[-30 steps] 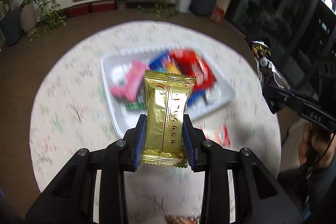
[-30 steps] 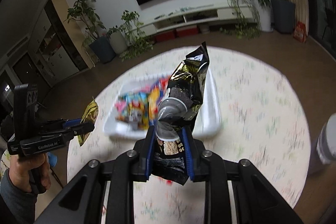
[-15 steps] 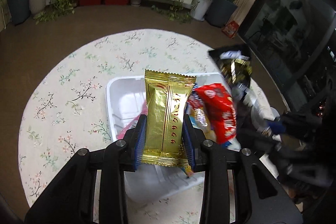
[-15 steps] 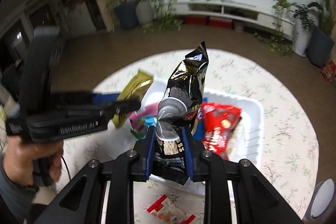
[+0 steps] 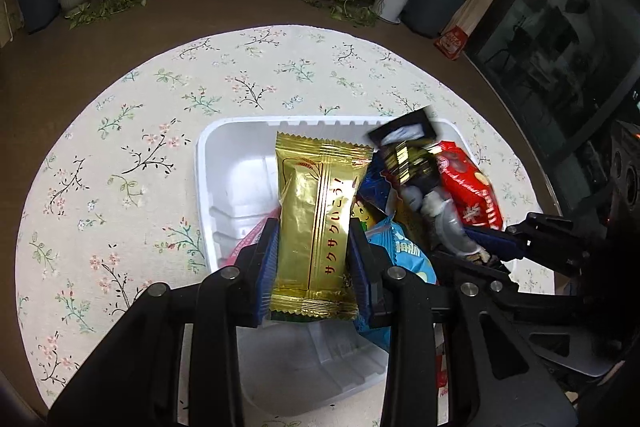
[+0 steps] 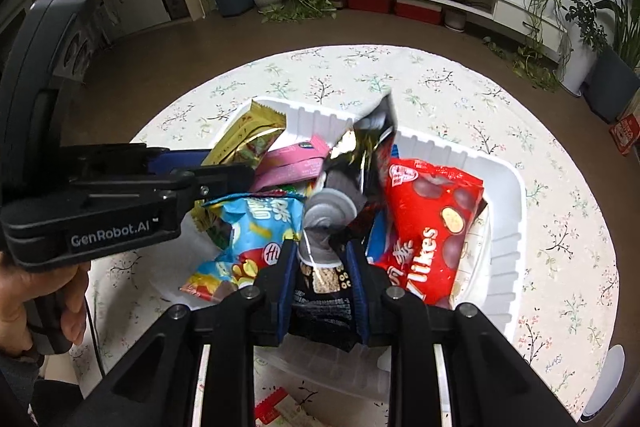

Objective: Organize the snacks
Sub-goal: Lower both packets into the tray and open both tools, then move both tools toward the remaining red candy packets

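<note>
My left gripper (image 5: 314, 255) is shut on a gold snack packet (image 5: 318, 227), upright over the white tray (image 5: 224, 143). In the right wrist view that gold packet (image 6: 250, 137) hangs over the tray's left end, held by the left gripper (image 6: 224, 171). My right gripper (image 6: 322, 267) is shut on a black snack bag (image 6: 356, 163) above the tray's (image 6: 508, 247) middle. The same black bag (image 5: 412, 163) shows at the right in the left wrist view. In the tray lie a red bag (image 6: 428, 227), a blue bag (image 6: 248, 239) and a pink pack (image 6: 292, 165).
The tray sits on a round table with a flowered cloth (image 5: 132, 155). A small red-and-white wrapper (image 6: 276, 403) lies on the cloth in front of the tray. A white object (image 6: 604, 387) stands at the table's right edge. A hand (image 6: 36, 303) holds the left gripper's handle.
Both grippers have come in and down over the tray with their packets. The black bag now hangs close beside the gold packet, and the tray looks larger in both views.
</note>
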`<action>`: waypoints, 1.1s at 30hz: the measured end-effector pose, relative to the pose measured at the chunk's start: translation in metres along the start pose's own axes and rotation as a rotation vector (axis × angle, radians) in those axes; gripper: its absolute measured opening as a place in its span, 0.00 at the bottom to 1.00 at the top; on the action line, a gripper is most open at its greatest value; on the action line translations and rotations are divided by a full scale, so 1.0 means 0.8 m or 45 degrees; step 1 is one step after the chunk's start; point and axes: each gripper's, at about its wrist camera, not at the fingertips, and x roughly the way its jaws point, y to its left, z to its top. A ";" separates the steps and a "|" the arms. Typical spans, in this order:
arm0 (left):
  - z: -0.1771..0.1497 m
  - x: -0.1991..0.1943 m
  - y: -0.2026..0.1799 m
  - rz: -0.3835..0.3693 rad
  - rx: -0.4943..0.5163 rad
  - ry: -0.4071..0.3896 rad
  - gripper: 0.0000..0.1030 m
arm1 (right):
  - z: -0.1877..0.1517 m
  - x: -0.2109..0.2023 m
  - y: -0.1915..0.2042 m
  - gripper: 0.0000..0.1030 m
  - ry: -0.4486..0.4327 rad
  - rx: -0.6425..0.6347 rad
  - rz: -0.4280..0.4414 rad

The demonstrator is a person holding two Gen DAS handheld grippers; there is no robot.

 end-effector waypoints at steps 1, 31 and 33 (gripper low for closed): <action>0.000 0.001 -0.001 0.004 0.002 0.000 0.30 | -0.001 0.000 0.002 0.27 -0.003 0.004 -0.004; -0.244 -0.185 -0.051 0.199 -0.222 -0.102 0.83 | -0.168 -0.108 0.015 0.71 -0.302 0.222 0.127; -0.286 -0.179 -0.065 0.193 -0.269 -0.064 0.83 | -0.174 -0.106 0.018 0.71 -0.308 0.209 0.102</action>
